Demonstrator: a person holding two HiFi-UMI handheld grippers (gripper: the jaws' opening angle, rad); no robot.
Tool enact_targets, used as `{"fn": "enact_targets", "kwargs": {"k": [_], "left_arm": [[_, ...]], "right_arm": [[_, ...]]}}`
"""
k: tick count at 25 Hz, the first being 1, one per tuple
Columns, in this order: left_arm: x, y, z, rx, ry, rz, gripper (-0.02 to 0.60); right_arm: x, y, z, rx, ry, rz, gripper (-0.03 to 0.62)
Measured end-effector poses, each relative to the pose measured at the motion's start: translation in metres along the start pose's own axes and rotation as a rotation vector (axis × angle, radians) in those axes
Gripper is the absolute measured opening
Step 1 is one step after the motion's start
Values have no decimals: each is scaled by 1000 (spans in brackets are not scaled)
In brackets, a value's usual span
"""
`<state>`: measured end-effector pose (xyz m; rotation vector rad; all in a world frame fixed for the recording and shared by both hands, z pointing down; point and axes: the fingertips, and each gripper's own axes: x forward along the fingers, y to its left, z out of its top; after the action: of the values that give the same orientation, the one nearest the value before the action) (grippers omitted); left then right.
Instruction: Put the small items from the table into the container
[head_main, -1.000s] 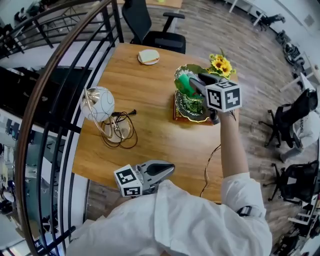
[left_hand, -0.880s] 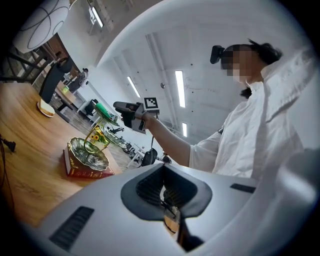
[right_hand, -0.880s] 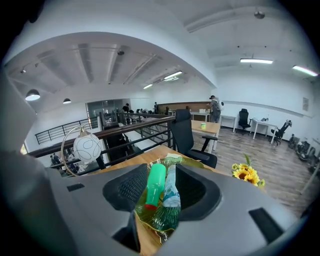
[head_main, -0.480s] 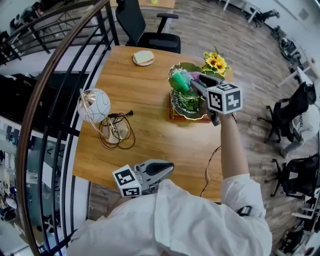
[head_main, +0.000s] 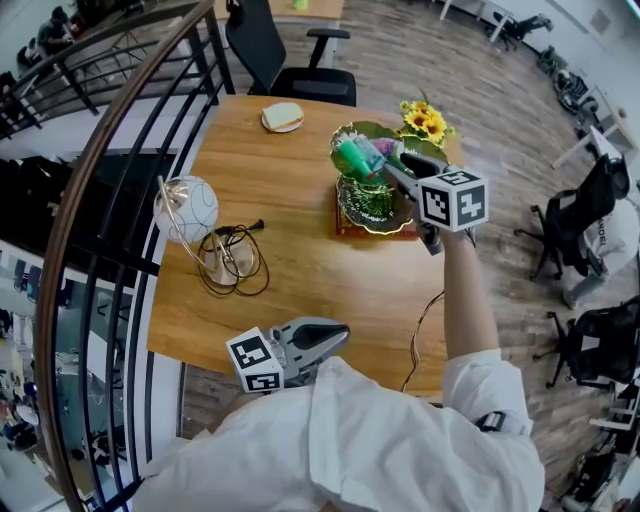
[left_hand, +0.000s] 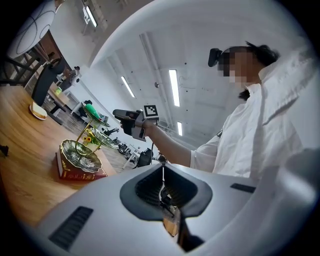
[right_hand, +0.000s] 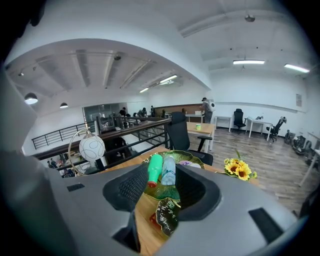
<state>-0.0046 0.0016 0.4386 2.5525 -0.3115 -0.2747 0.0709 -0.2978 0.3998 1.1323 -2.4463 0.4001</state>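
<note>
A two-tier green leaf-shaped dish stand (head_main: 372, 205) rests on a red box on the wooden table (head_main: 300, 260). A green bottle (right_hand: 154, 170) and a clear bottle (right_hand: 168, 171) lie side by side on its upper tray (right_hand: 194, 160), with a purplish item (right_hand: 189, 163) behind them. My right gripper (right_hand: 165, 186) hovers just short of that tray, open, with nothing between its fingers. In the head view it (head_main: 393, 166) sits right of the green bottle (head_main: 350, 158). My left gripper (head_main: 335, 336) stays low by my body at the table's near edge. Its jaws (left_hand: 162, 182) are shut and empty.
A globe lamp (head_main: 190, 208) with coiled cables (head_main: 236, 262) stands at the table's left. A small plate with food (head_main: 283, 116) is at the far edge, and sunflowers (head_main: 422, 122) are behind the stand. An office chair (head_main: 290, 60) stands beyond the table. A railing (head_main: 110, 200) runs along the left.
My right gripper has drawn back slightly from the green bottle, which stays on the upper tray. The left gripper has not moved.
</note>
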Motion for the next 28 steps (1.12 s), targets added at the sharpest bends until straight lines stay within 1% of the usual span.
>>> {"fn": "enact_targets", "kwargs": {"k": [7,13,17,23,26,28], "left_arm": [[6,-9,-7,1,31,-25,8],[11,-21,-16,2,53,-50,8],[15,-26,-19,1,66,-63,8],[24,-32,-24,-11,81,-83,8],[29,-36,-25,-15,88,-94,8],[31,-37,-27,-14,93,-98,8]], "right_arm": [[-23,-3,-11,61,-50,-3,173],[-48,-4,-31,104,-73,-26,173],[-66,-5,-41,132,-108,-36,173],[-88,1,-56,134,-173,-50,170],[-100,8,-62,129,-224,-43,139],[-109,13,-67,122,-260,-47,103]]}}
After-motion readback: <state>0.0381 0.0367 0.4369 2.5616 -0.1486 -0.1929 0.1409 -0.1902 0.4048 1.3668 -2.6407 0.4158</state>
